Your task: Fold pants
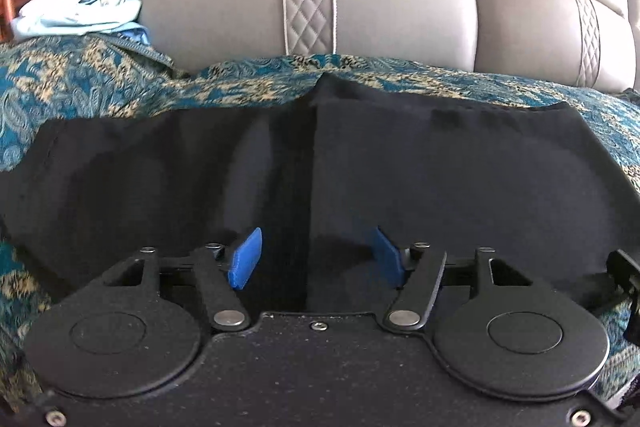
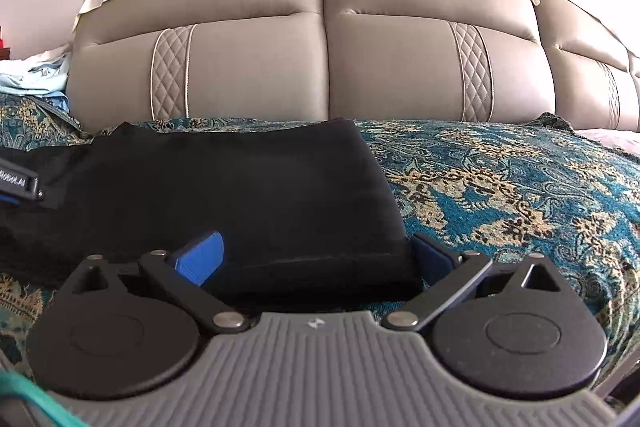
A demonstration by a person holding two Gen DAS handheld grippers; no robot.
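While the black pants (image 1: 360, 163) lie flat on the patterned bedspread (image 2: 500, 179) below the padded headboard (image 2: 320, 47), we judge the fold nearly complete: a stacked dark bundle, thick at its near edge. Long axis: across the bed, left to right; which end is the waistband we cannot tell. Left gripper (image 1: 316, 257): jaws apart over the cloth, nothing pinched. Right gripper (image 2: 316, 259): jaws spread wide, straddling the bundle's near right corner, pads not pressing. Next move, as we judge it: smooth or square the stack, both tools lifted clear without dragging layers.
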